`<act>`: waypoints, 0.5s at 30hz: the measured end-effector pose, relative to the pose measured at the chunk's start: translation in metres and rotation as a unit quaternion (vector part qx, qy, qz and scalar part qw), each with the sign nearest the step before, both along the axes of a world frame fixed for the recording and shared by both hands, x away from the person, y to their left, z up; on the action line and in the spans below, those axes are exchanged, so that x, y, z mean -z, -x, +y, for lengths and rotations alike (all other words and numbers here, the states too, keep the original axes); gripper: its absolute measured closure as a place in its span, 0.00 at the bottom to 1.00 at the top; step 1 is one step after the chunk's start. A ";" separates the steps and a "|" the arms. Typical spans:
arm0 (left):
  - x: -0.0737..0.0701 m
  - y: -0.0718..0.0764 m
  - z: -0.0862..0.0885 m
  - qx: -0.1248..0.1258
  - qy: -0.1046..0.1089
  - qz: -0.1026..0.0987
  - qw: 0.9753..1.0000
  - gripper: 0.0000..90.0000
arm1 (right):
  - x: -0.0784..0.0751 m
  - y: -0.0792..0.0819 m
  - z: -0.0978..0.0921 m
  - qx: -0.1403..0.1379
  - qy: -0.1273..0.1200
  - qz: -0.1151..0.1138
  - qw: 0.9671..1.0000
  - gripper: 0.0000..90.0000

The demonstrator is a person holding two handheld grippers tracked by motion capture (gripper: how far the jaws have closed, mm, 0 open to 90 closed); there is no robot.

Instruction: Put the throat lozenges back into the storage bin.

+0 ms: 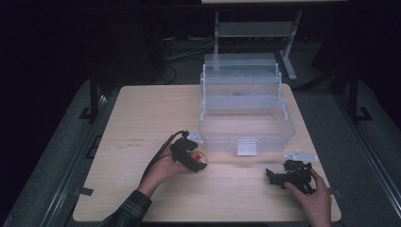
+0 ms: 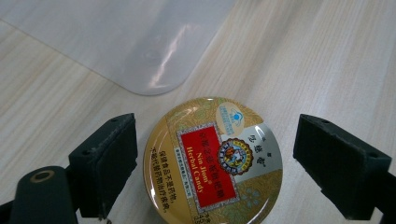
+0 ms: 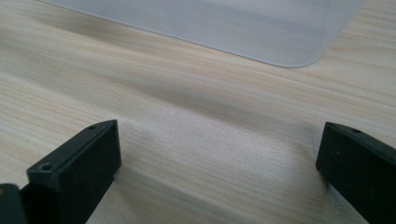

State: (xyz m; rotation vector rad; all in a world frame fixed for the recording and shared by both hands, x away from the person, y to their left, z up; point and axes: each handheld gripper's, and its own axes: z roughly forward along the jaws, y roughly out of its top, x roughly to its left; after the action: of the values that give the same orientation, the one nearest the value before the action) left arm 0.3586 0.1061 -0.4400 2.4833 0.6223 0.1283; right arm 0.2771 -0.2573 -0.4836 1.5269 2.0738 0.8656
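We look down on a pale wooden counter (image 1: 142,123) in a dark room, with a person's two forearms coming in from the near edge. Toward the far middle of the counter stands a clear plastic box (image 1: 246,127), its lid raised and its stepped trays folded back; a small latch shows at the middle of its front wall. Near the box's front left corner, the left hand (image 1: 163,171) holds the left claw (image 1: 196,160) low over a round gold candy tin (image 1: 199,159). In the left gripper view, we see this tin (image 2: 212,163) lying flat on the wood, label up, with a red panel that reads "Nin Jiom Herbal Candy" beside printed Chinese characters. The left claw (image 2: 212,163) is spread, one black padded jaw on each side of the tin; the left jaw stands just beside its rim, the right jaw a little apart, and neither clearly presses on it. A rounded corner of the clear box (image 2: 140,46) lies just beyond the tin. At the near right of the counter, the right hand (image 1: 312,198) holds the right claw (image 1: 274,176), well apart from the tin. In the right gripper view, we find the right claw (image 3: 217,163) spread wide over bare wood, holding nothing, with a corner of the box (image 3: 261,28) ahead.
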 end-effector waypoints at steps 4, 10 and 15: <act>0.003 0.000 -0.002 0.002 -0.012 0.002 1.000 0.14 | 0.000 0.000 0.000 0.000 0.000 0.000 1.000 0.00; 0.005 0.001 -0.004 0.000 -0.023 -0.001 1.000 0.15 | 0.000 0.000 0.000 0.000 0.000 0.000 1.000 0.00; 0.009 0.002 -0.006 -0.003 -0.040 -0.007 0.999 0.15 | 0.000 0.000 0.000 0.000 0.000 0.000 1.000 0.00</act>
State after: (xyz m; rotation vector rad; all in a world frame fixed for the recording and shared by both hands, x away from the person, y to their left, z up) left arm 0.3568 0.1006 -0.4487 2.5558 0.6313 0.1757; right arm 0.2771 -0.2573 -0.4836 1.5268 2.0737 0.8657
